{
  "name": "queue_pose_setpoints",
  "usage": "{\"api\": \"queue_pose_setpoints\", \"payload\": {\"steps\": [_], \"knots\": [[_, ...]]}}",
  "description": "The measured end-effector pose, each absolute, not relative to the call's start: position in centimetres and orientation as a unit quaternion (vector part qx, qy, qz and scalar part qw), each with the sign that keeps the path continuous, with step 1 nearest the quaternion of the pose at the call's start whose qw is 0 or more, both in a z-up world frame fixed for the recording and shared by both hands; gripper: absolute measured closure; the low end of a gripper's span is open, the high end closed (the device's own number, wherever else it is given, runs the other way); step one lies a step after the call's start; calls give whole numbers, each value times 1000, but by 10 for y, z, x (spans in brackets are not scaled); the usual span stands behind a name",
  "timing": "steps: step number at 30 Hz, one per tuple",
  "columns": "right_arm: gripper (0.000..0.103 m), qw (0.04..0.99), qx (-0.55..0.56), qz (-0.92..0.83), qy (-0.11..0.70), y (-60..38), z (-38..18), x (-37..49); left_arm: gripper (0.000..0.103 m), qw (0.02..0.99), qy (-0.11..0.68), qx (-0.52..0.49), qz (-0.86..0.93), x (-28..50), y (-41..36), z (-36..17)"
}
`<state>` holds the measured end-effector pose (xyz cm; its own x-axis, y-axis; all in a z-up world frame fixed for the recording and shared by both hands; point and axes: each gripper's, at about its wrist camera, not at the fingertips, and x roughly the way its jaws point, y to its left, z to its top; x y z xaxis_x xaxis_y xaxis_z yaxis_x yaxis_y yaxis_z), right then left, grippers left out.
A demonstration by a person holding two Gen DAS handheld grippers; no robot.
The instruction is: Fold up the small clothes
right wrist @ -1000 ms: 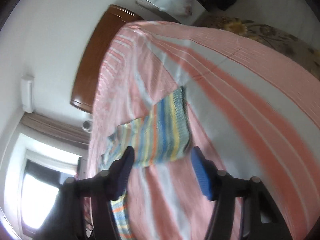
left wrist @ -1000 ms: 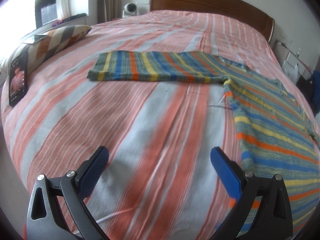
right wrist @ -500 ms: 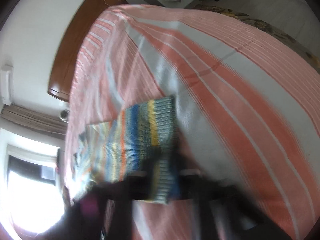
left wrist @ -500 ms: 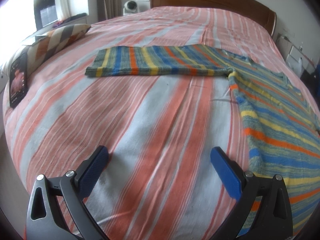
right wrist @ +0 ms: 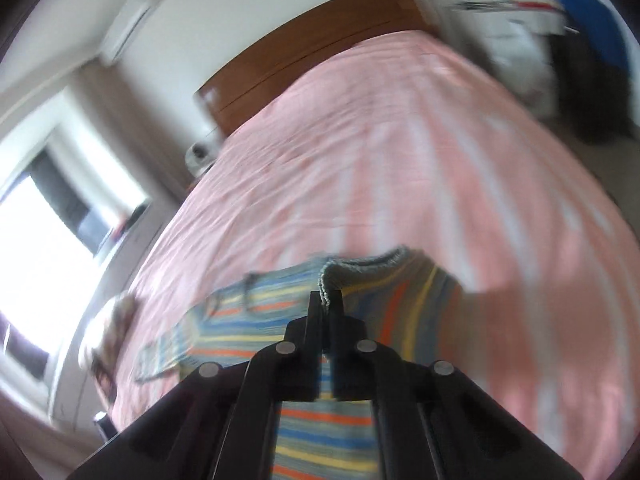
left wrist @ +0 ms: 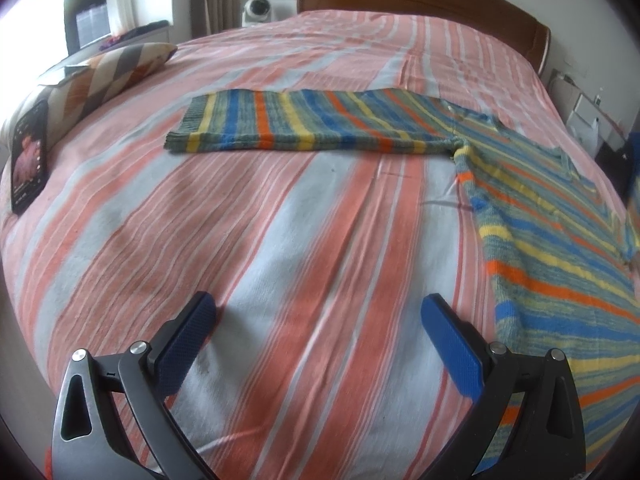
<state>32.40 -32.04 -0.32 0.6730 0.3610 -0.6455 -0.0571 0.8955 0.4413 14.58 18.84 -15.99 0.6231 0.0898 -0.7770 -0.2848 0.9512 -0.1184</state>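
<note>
Jaws of the right gripper (right wrist: 326, 300) pinch the striped sweater's (right wrist: 320, 424) lifted cuff.

Right hand-held gripper (right wrist: 326, 300) clamped tight on the ribbed cuff edge of a striped knitted sweater (right wrist: 328, 424), jaws pressed together with the knit pinched between the dark fingers (right wrist: 314, 312). Sleeve lifted and curling up off the bed (right wrist: 380, 168), bands of blue, yellow, orange and grey-green running under the black frame. Pink-and-white striped cover blurred by motion. Brown wooden headboard (right wrist: 304, 52) beyond, pale wall behind. Bright window (right wrist: 44, 248) at left. Air conditioner (right wrist: 128, 28) high on the wall. Dark clothing (right wrist: 588, 92) heaped at right, too smeared to make out.
</note>
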Motion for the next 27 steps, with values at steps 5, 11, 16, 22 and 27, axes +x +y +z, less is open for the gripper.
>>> {"api": "queue_pose_setpoints", "payload": {"steps": [5, 11, 16, 22, 27], "knots": [[97, 872, 189, 194, 408, -231, -33, 353, 1, 894, 421, -109, 107, 147, 188, -161], [40, 799, 330, 263, 429, -213, -82, 372, 1, 894, 421, -110, 107, 147, 187, -161], [38, 824, 287, 216, 438, -257, -89, 340, 1, 894, 422, -108, 108, 147, 186, -162], [37, 870, 146, 113, 457, -324, -117, 258, 1, 894, 422, -104, 110, 147, 184, -163], [37, 889, 99, 32, 445, -380, -130, 192, 0, 894, 423, -95, 115, 150, 182, -164]]}}
